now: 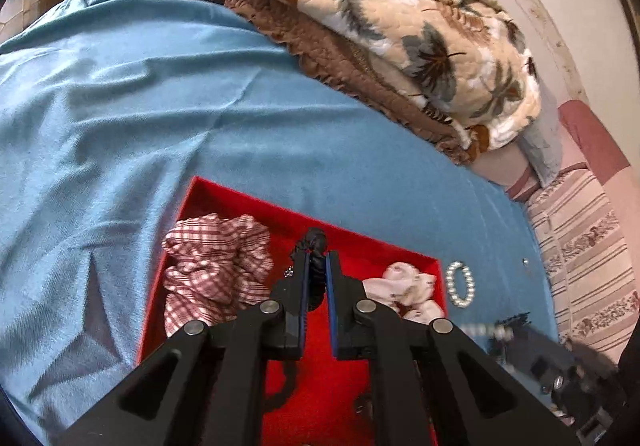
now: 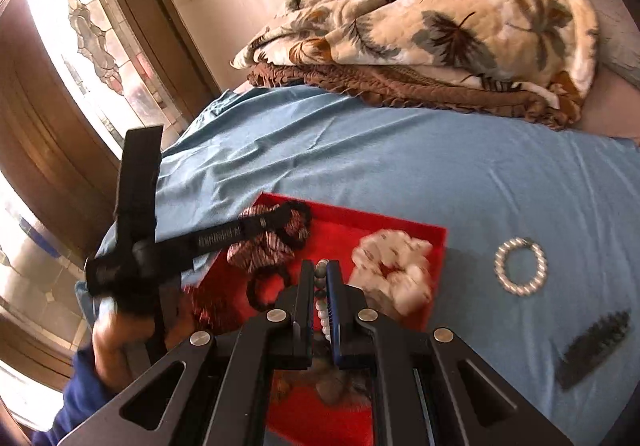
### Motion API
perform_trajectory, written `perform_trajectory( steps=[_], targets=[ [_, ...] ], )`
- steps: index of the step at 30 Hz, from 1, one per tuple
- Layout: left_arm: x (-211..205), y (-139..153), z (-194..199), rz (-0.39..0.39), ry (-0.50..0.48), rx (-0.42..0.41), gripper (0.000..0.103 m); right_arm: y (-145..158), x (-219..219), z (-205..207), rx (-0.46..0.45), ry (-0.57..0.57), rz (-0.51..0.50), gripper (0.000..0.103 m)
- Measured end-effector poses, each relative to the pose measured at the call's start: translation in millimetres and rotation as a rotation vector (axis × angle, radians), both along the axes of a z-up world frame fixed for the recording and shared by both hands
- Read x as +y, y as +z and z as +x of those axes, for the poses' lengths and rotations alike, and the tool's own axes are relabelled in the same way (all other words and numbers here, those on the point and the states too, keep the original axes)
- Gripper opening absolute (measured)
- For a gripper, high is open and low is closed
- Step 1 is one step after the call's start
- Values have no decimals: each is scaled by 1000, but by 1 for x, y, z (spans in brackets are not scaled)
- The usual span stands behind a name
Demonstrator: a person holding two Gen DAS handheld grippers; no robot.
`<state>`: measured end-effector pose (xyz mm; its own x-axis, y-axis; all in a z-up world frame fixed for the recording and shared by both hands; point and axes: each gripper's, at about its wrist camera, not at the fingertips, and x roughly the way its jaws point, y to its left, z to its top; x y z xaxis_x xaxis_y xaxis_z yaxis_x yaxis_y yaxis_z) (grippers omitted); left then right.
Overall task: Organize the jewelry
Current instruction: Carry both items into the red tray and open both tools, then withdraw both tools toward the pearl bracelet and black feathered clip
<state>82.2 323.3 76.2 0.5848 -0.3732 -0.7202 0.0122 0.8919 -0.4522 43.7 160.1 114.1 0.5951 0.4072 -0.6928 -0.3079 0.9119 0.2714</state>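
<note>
A red tray [image 1: 248, 200] [image 2: 404, 224] lies on the blue sheet. It holds a red-checked scrunchie [image 1: 216, 266] [image 2: 262, 246] and a white floral scrunchie [image 1: 408, 288] [image 2: 394, 270]. My left gripper [image 1: 316, 260] is shut on a black scrunchie [image 1: 316, 246] above the tray; from the right wrist view it reaches in at the left [image 2: 276, 222]. My right gripper [image 2: 320, 268] is shut on a bead necklace [image 2: 322, 310] over the tray's near part. A pearl bracelet [image 1: 460, 284] [image 2: 520, 266] lies on the sheet right of the tray.
A black hair clip [image 2: 598, 346] lies on the blue sheet [image 1: 160, 106] [image 2: 400, 166] at the near right. A folded leaf-print blanket [image 1: 380, 26] [image 2: 460, 26] on a brown quilt sits at the back. A window and wooden frame [image 2: 80, 58] stand left. Striped bedding [image 1: 580, 246] is right.
</note>
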Motion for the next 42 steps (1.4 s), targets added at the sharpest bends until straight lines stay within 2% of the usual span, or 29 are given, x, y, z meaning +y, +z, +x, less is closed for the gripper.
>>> perform_trajectory(
  steps=[5,8,14,20,21,22,24,29,31,37,42],
  targets=[
    [14,-13,4,-30,41,37,7,-26,9,50,104,-44,75,7],
    [17,-15,4,-41,50,42,7,-48,13,71,171,-60,84,7],
    [12,-15,5,2,52,40,7,-71,17,87,214,-80,27,7],
    [15,-11,2,-14,57,31,10,-76,18,88,221,-81,-2,8],
    [15,-10,1,-17,59,29,16,-76,18,87,221,-82,-5,8],
    [16,-8,0,-20,63,25,26,-75,17,88,221,-84,-4,8],
    [20,-4,-3,-38,80,10,38,-74,17,87,221,-86,2,8],
    [31,7,-12,-89,109,-25,41,-65,15,82,203,-77,17,22],
    [33,9,-15,-89,116,-33,44,-62,15,79,198,-72,23,23],
    [26,11,-22,-25,110,-43,45,-53,6,69,191,-78,33,23],
    [9,15,-29,110,96,-68,46,-41,-9,51,168,-84,34,33]
  ],
)
